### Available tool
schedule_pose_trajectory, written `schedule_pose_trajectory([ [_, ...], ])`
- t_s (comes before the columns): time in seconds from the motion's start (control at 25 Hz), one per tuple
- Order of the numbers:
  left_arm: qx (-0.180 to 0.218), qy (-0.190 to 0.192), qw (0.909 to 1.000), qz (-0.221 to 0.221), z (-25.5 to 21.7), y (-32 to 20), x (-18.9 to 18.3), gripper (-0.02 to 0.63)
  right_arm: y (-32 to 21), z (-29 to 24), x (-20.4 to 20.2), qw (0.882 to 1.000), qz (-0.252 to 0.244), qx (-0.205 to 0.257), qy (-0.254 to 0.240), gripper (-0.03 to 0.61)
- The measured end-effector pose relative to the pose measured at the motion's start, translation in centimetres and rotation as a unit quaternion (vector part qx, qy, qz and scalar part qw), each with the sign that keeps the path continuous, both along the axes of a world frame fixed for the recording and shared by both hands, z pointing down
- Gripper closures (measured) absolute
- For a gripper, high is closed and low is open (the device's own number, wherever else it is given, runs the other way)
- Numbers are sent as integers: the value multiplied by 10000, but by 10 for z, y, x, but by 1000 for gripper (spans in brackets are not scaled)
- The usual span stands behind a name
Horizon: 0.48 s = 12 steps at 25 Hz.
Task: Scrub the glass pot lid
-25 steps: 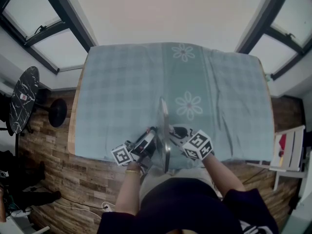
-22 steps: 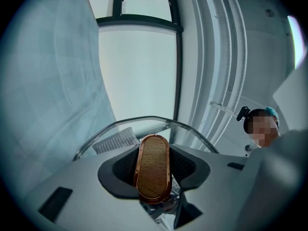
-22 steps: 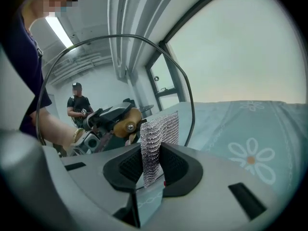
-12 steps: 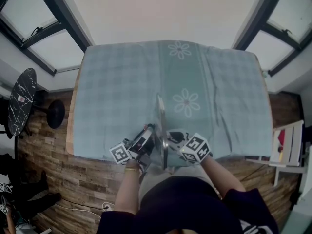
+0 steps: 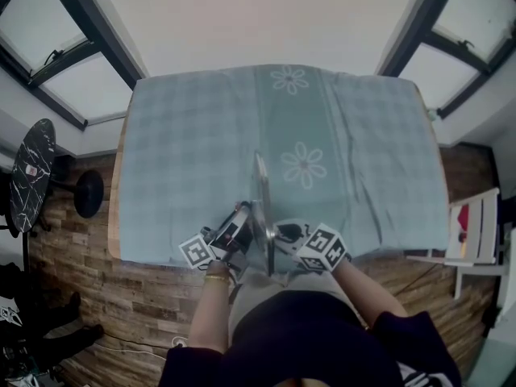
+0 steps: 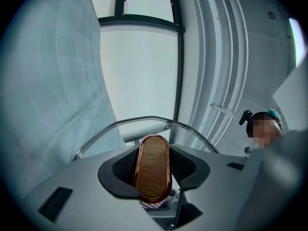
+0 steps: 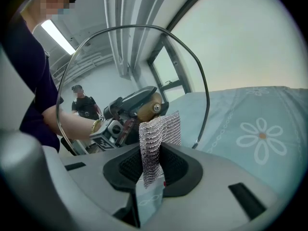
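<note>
Just left of the lower middle of the head view, the left tongs [image 5: 242, 230] are clamping, partly closed, on the wooden handle [image 6: 154, 170] of the glass pot lid [image 5: 261, 204]. The lid is standing on edge over the near side of the bench [image 5: 115, 216], which a teal cloth [image 5: 193, 135] is covering. Just right of the lid, the right tongs [image 5: 284, 234] are pinching a silvery mesh scrubber [image 7: 156, 143], its free end rising right by the glass.
</note>
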<state>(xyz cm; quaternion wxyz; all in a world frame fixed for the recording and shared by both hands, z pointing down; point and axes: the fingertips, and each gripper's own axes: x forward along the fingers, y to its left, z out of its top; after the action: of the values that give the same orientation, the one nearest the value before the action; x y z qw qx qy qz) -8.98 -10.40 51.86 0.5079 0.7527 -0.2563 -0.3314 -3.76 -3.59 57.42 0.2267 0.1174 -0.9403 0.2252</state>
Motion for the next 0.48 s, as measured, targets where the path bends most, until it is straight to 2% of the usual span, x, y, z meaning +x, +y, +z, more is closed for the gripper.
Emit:
schedule_pose_trajectory([
  [0.48,18,4,9999,135,-2,-1,1,446,24,-2,1,9999,65,-115,-57,497],
])
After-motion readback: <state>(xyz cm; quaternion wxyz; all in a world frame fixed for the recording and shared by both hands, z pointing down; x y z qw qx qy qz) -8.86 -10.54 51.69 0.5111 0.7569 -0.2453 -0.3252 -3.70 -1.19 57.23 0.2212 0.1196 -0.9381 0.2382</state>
